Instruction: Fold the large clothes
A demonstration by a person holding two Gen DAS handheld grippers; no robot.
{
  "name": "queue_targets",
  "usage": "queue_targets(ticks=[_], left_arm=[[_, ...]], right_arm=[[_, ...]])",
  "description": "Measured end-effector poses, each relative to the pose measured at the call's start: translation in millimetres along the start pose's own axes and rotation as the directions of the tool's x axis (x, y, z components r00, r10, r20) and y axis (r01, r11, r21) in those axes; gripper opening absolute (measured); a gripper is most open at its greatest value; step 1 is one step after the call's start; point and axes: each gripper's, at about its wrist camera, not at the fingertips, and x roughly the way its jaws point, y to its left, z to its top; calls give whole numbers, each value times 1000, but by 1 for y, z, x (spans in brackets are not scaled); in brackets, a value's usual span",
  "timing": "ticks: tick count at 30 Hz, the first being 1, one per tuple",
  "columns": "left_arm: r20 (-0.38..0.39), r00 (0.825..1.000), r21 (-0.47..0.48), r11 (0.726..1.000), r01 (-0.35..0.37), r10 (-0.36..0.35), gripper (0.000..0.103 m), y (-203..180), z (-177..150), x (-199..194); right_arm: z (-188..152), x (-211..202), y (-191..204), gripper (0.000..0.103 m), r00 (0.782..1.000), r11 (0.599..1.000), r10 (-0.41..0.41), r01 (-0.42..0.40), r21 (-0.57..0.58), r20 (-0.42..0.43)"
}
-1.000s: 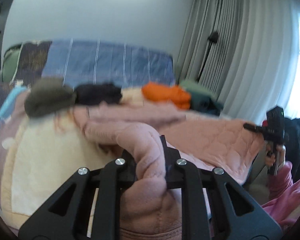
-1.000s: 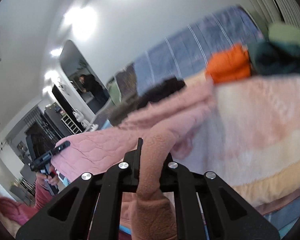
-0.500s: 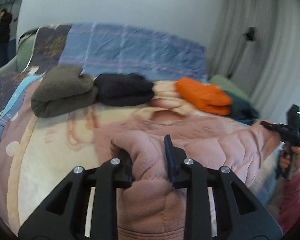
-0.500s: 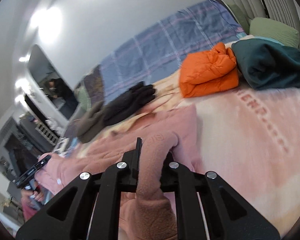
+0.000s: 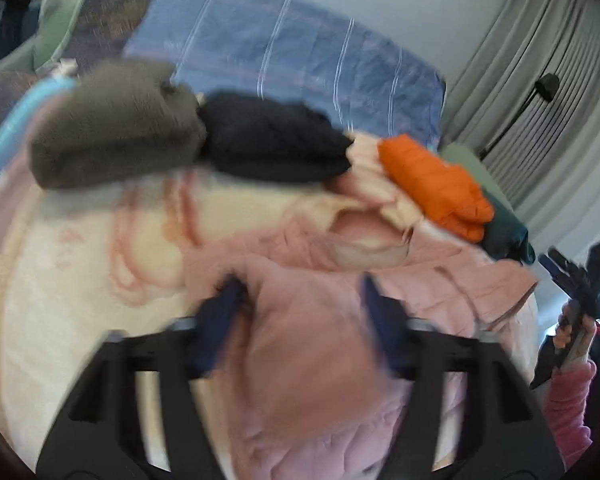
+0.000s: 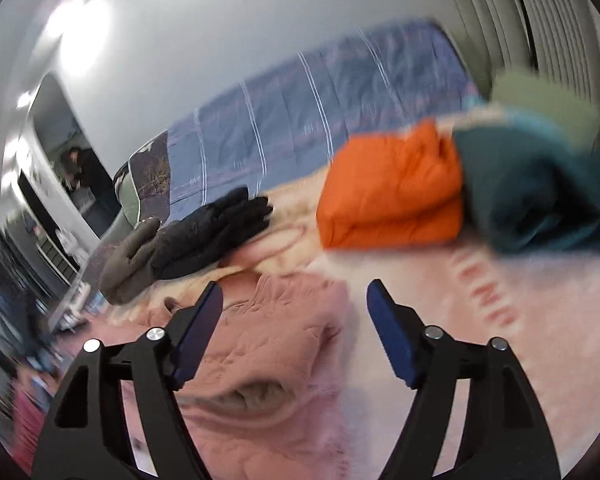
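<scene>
Both grippers' jaws are opening over a pink quilted jacket point(image 5: 320, 340) spread on a cream blanket point(image 5: 80, 300): the left gripper point(image 5: 300, 296) and right gripper point(image 6: 294, 300) straddle its fabric, pads clear of it. At 12 o'clock lie folded grey point(image 5: 112, 136), black point(image 5: 272, 140) and orange point(image 6: 392, 196) garments.

Blurred red block lettering woven into the cream and pink fleece blanket point(image 6: 496, 304), right wrist view, individual letters not legible, no other text, label, brand or number readable in either view
</scene>
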Motion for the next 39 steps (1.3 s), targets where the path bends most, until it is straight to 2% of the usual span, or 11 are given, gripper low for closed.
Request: queue_targets(ticks=[7, 12, 15, 19, 26, 29, 32, 34, 36, 38, 39], left_arm=[[147, 984, 318, 937, -146, 103, 89, -45, -42, -55], [-8, 974, 575, 798, -181, 226, 89, -86, -106, -2], [33, 923, 695, 654, -297, 384, 91, -104, -122, 40], [153, 899, 687, 609, -395, 410, 91, -119, -76, 51], [190, 861, 456, 734, -503, 472, 93, -66, 15, 64], [87, 896, 353, 828, -436, 435, 93, -30, 21, 76], [-136, 958, 216, 951, -220, 253, 93, 10, 14, 103], [-249, 962, 100, 991, -94, 116, 92, 28, 6, 124], [-215, 973, 70, 995, -67, 81, 56, 29, 5, 124], [-163, 985, 72, 996, -49, 60, 12, 22, 1, 112], [-124, 992, 59, 998, -26, 33, 11, 19, 2, 100]], right_arm=[[-76, 1, 31, 80, 979, 915, -177, 125, -384, -102], [-100, 46, 33, 80, 952, 889, -248, 150, -433, -180], [-83, 63, 37, 80, 955, 895, -259, 181, -408, -144], [-25, 85, 23, 80, 966, 946, -242, 213, -245, -95], [9, 124, -11, 80, 971, 987, -161, 157, -34, -179], [3, 135, -16, 80, 967, 991, -137, 134, -29, -215], [-2, 154, -24, 78, 959, 996, -75, 83, 16, -275], [-5, 166, -28, 64, 949, 997, -22, 44, 64, -314], [-5, 171, -26, 18, 949, 996, 16, 12, 86, -314], [1, 159, -18, 9, 968, 999, 3, 10, 48, -251], [4, 151, -13, 9, 977, 1000, 7, 0, 31, -215]])
